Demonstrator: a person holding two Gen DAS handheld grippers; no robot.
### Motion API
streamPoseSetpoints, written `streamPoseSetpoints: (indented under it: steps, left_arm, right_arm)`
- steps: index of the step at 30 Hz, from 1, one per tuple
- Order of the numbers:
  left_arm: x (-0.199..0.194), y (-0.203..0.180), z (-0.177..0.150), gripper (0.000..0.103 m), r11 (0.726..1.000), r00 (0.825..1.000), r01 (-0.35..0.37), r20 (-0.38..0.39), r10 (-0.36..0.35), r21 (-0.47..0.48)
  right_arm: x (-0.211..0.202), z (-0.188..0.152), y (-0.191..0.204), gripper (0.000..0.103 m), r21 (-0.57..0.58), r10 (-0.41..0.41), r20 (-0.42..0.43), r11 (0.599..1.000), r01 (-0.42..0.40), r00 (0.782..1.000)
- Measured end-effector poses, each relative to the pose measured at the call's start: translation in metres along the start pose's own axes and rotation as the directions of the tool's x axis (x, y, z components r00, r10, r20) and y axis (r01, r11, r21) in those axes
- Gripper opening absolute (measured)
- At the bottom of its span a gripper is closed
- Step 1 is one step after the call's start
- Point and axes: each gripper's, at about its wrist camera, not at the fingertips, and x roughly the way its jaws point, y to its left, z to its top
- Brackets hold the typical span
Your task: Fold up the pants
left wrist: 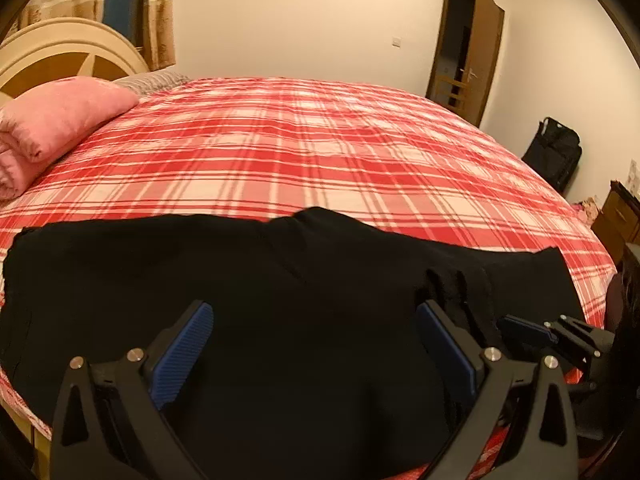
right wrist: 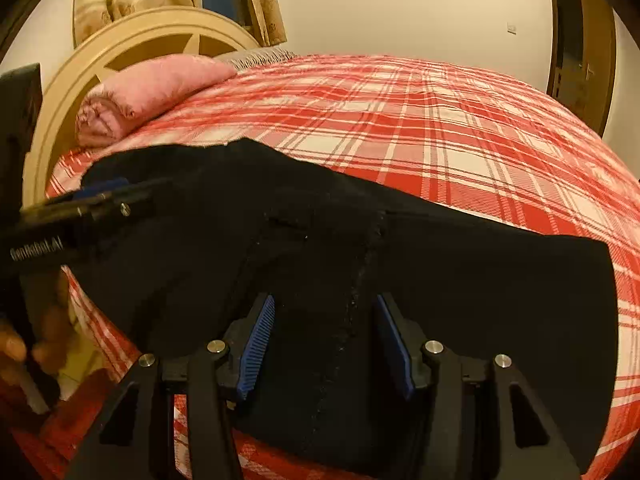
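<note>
Black pants [left wrist: 248, 280] lie spread along the near edge of a bed with a red and white plaid cover [left wrist: 300, 148]. My left gripper [left wrist: 316, 312] is open, its blue pads wide apart just above the cloth. My right gripper [right wrist: 326, 304] is also open over the pants [right wrist: 440, 272], its pads astride a seam. The right gripper shows at the right in the left wrist view [left wrist: 528, 330]. The left gripper shows at the left in the right wrist view [right wrist: 100, 194]. Neither holds cloth.
A rolled pink blanket [left wrist: 52, 120] lies by the cream headboard [left wrist: 68, 48] at the far left. A brown door [left wrist: 468, 52], a black bag [left wrist: 556, 152] and a wooden cabinet [left wrist: 616, 216] stand beyond the bed at right.
</note>
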Motion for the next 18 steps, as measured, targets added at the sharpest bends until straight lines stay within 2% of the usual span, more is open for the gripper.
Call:
streamPoseSetpoints:
  steps: [1,3,4,7,8,14,18]
  left_arm:
    - [0.000,0.003,0.000,0.103,1.000,1.000,0.000,-0.002,0.000,-0.012]
    - [0.003,0.009,-0.001,0.103,0.999,1.000,0.003,-0.011,-0.003,-0.041]
    - [0.004,0.011,-0.001,0.103,0.998,1.000,0.011,-0.019,-0.012,-0.057]
    - [0.005,0.013,-0.002,0.103,0.997,0.999,0.026,-0.023,-0.028,-0.075]
    - [0.004,0.012,-0.002,0.103,0.997,0.999,0.026,-0.019,-0.028,-0.073]
    - [0.000,0.014,-0.001,0.103,0.997,1.000,0.021,-0.003,-0.022,-0.075]
    - [0.001,0.015,0.000,0.103,0.997,1.000,0.017,-0.008,-0.018,-0.070]
  right_arm:
    - [0.000,0.001,-0.001,0.028,0.001,-0.012,-0.008,1.000,0.012,1.000]
    - [-0.001,0.002,-0.014,0.013,0.053,0.014,-0.025,0.998,-0.013,1.000]
    - [-0.001,0.005,-0.022,0.010,0.090,0.040,-0.029,0.995,-0.037,0.999]
    - [-0.002,0.007,-0.053,0.009,0.284,0.172,-0.015,0.945,-0.161,0.985]
    - [-0.005,0.007,-0.054,0.009,0.304,0.191,0.003,0.935,-0.182,0.982]
    - [-0.022,0.030,-0.010,0.009,0.153,0.204,0.095,0.964,-0.217,0.974]
    - [0.007,0.025,0.020,0.014,0.045,0.154,0.023,0.987,-0.155,0.988]
